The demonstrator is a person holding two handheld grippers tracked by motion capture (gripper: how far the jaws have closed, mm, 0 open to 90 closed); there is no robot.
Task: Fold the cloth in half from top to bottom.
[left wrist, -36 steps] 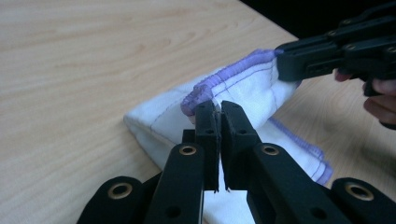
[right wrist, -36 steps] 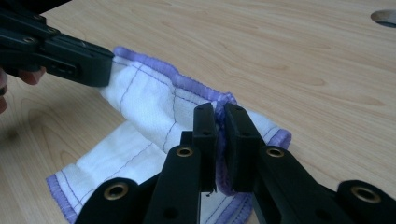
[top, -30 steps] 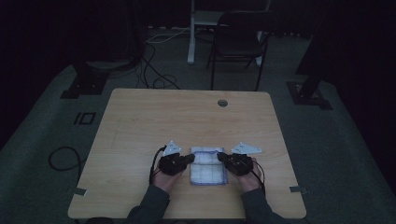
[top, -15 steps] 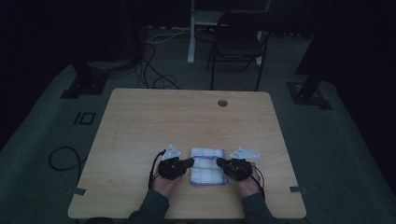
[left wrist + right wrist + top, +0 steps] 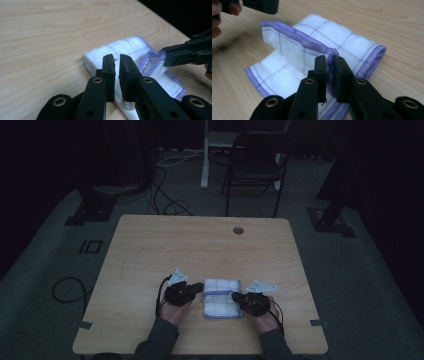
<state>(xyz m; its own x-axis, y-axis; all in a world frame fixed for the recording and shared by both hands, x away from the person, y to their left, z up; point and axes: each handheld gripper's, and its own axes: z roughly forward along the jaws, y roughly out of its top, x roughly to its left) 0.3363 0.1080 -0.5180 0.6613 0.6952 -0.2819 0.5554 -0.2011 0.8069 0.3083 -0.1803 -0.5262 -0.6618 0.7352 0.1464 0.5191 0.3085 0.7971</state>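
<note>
**Cloth folded over, both grippers letting go at its edges**

High view: a white cloth with purple stitching lies near the person's edge of the wooden table, folded into a compact block. The left gripper meets its left side and the right gripper its right side, each at about mid-height of the cloth. Judging by the neat rectangle, 1 fold looks done; smoothing, or a further fold, may be left. From this height the jaws' gap cannot be read. A chair stands beyond the table's far edge.

Left gripper view: the left gripper has its jaws a narrow slit apart, and they have just been opening. The cloth lies behind and under the tips; a thin thread shows at the slit, but no fold of fabric is pinched between the pads, so the grip appears released. The right gripper comes in from the right, its tips at the purple hem. This view shows the thick rounded folded edge, which the high view flattens.

Right gripper view: the right gripper also stands slightly parted, jaws just opening. The purple hem of the cloth runs into the gap between them; whether the pads press on it I cannot tell. Here the upper layer sits skewed over the lower, so the edges do not line up exactly.
</note>
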